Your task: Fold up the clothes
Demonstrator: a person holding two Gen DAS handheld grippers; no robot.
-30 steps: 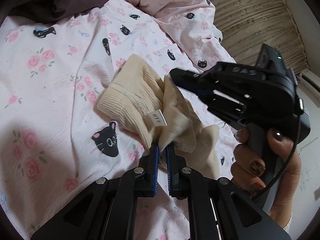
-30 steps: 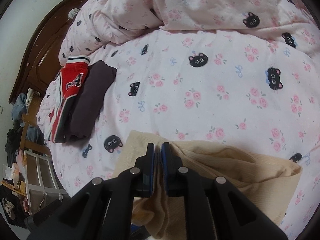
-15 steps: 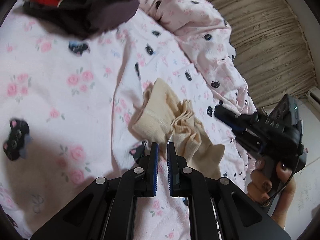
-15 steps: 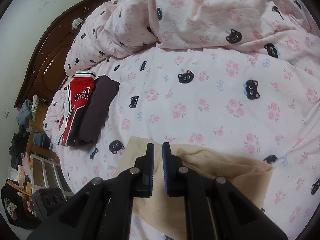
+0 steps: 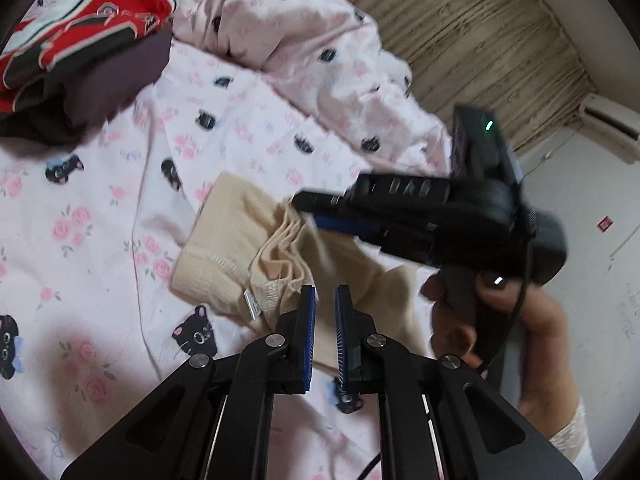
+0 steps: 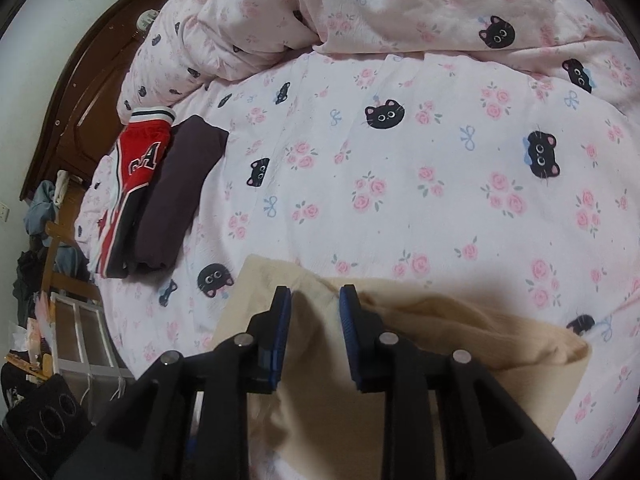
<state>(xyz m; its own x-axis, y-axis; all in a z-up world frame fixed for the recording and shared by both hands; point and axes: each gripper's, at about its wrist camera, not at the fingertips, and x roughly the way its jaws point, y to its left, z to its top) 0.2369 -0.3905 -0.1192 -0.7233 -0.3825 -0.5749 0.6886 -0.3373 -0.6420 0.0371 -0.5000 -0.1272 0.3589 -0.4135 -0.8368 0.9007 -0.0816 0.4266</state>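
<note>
A cream ribbed garment (image 5: 236, 236) lies bunched on the pink cat-print bed sheet (image 5: 80, 264), its hem and a small white tag facing my left gripper (image 5: 325, 294). The left gripper hovers just above the garment's near edge, its jaws slightly open with nothing between them. My right gripper (image 5: 308, 210), held by a hand (image 5: 492, 316), comes in from the right over the garment's gathered folds. In the right wrist view the right gripper (image 6: 316, 296) stands open over the cream garment (image 6: 448, 340), which spreads flat beneath it.
A folded red jersey (image 6: 138, 164) and a folded dark purple garment (image 6: 180, 192) lie side by side at the sheet's left edge. A rumpled matching duvet (image 6: 400, 4) fills the far side. A wooden headboard (image 6: 80, 92) and cluttered shelves (image 6: 76, 320) stand beyond the bed.
Both grippers let go of the cream garment, which now rests on the sheet. The right jaws opened wider. The left gripper lifted away, then came back near the garment.
</note>
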